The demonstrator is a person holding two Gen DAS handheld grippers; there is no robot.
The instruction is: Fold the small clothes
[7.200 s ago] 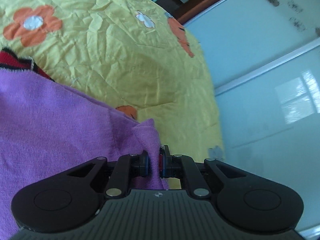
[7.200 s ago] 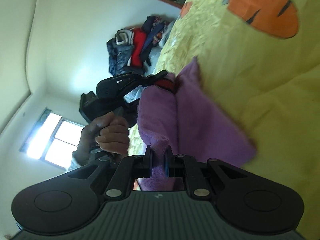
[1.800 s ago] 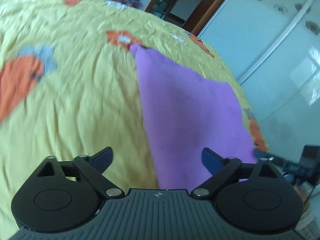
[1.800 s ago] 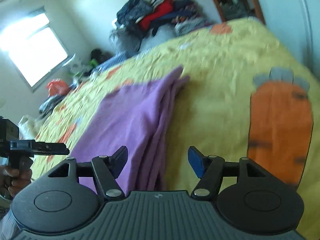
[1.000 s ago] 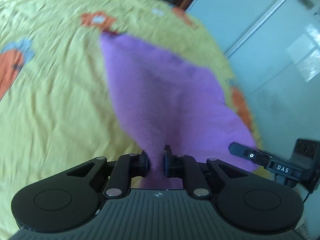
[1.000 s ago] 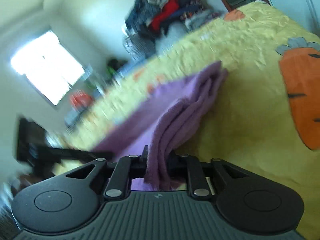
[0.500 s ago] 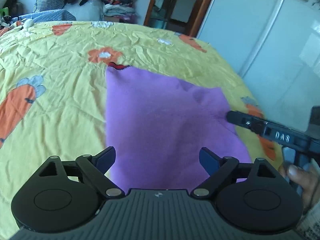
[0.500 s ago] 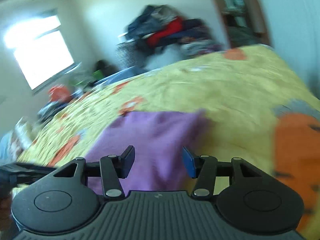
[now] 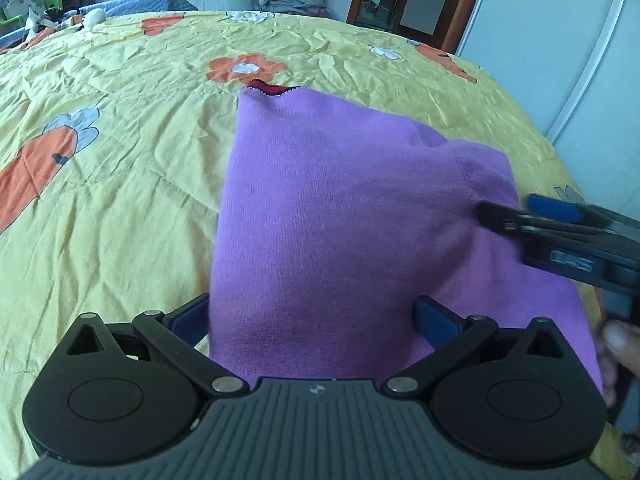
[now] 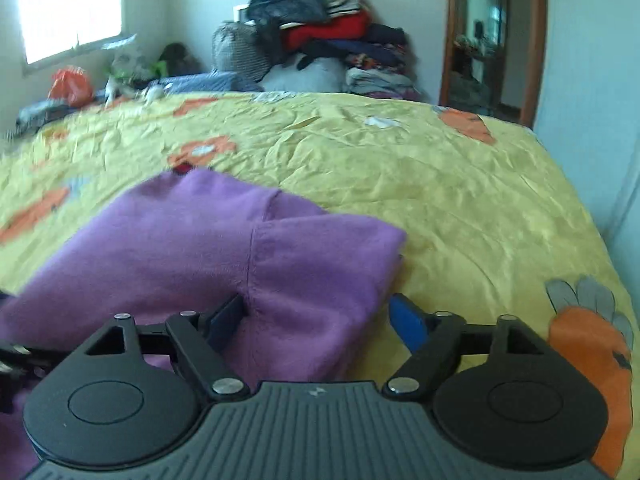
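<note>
Lying folded on the yellow quilted bedspread (image 9: 120, 128) printed with orange carrots and flowers is the purple knitted garment (image 9: 340, 208), a red trim peeking out at its far end. The left gripper (image 9: 312, 316) is spreading its jaws wide over the near edge, gripping nothing. The right gripper (image 10: 316, 316) is opening too, its pads clear of the cloth between them.

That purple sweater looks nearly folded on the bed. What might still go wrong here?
Both claws are opening, so two risks stand out.
1. The purple sweater still lies between the left claw pads, so pulling back may drag the fold open.
2. The right claw straddles the bulging sleeve corner, which may spring up or snag.
</note>
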